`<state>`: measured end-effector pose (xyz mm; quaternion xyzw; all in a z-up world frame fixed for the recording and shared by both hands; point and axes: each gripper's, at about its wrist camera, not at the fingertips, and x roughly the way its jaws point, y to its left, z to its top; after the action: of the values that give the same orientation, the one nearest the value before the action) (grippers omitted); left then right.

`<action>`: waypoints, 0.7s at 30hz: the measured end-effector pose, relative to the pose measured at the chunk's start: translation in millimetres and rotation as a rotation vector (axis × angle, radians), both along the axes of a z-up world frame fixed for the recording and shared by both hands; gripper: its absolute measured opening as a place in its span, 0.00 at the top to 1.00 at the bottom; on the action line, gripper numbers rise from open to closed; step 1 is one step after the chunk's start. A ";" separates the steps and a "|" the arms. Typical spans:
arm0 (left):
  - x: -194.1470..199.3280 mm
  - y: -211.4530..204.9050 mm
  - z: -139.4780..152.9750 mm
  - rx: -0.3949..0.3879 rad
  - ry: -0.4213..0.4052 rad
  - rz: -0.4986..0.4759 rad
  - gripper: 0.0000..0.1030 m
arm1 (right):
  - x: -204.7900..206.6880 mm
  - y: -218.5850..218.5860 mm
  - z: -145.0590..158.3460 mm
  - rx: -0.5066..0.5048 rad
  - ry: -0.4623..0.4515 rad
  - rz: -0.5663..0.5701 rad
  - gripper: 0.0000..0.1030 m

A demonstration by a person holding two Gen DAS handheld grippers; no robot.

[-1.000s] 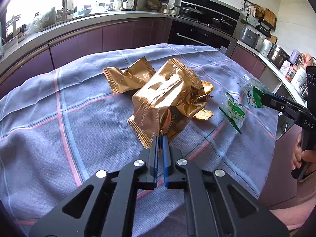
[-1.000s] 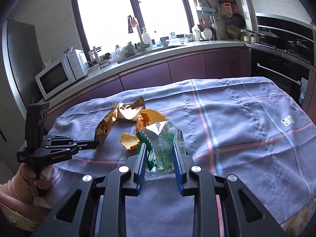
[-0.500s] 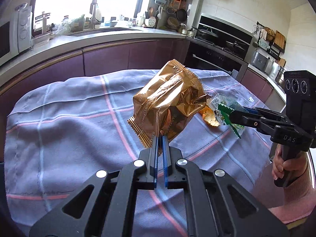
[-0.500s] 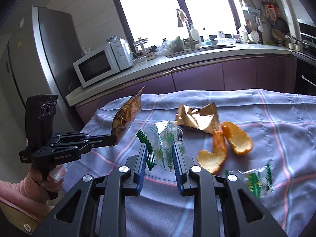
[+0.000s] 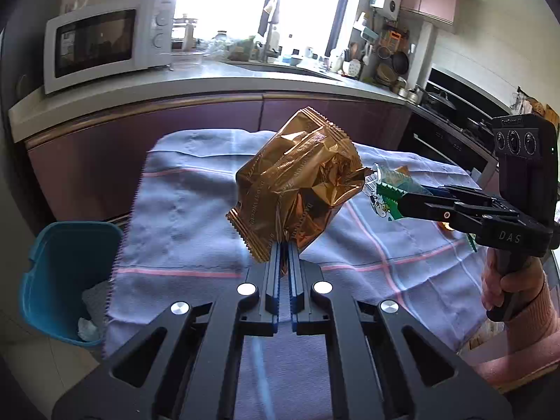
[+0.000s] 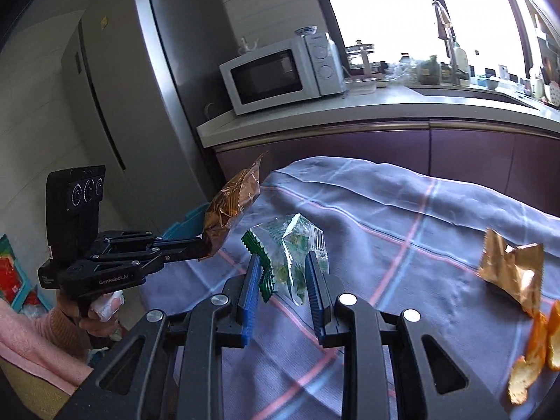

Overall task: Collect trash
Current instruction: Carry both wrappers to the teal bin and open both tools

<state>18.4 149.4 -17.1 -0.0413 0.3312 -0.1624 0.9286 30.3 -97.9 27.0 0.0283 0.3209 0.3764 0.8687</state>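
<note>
Above the cloth-covered bench, a crumpled gold foil wrapper is held aloft by its lower edge, clamped between the closed blue pads of the left tool. Just to its right, a clear-and-green plastic wrapper is gripped by the right tool, its pads pressed in on the film from either side; the wrapper's tip nearly meets the gold one in the left wrist view. Each tool is carried by a hand in a pink sleeve — the right hand is seen wrapped around its handle.

Beside the bench's left end, a blue bin stands on the floor, with crumpled white paper lying inside.

On the grey-blue checked cloth, another gold wrapper and pieces of orange peel are left lying near each other. Behind the bench, a white microwave is set on the kitchen counter — a grey refrigerator stands beside it.
</note>
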 end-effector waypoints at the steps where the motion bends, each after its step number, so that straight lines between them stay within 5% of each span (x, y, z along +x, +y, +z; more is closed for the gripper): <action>1: -4.2 9.2 1.9 0.002 -0.006 0.027 0.95 | 1.5 7.6 1.3 0.001 -0.002 0.023 0.77; 13: -32.8 124.6 11.6 0.007 -0.027 0.314 0.95 | 32.8 126.6 13.5 0.020 0.030 0.280 0.77; 21: -33.4 179.0 -6.3 0.005 0.016 0.434 0.96 | 50.4 191.7 10.5 0.017 0.079 0.365 0.77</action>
<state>-15.0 328.4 -23.4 -0.1109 0.3224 0.0425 0.9391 80.7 93.8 37.5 -0.0084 0.3515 0.5291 0.7723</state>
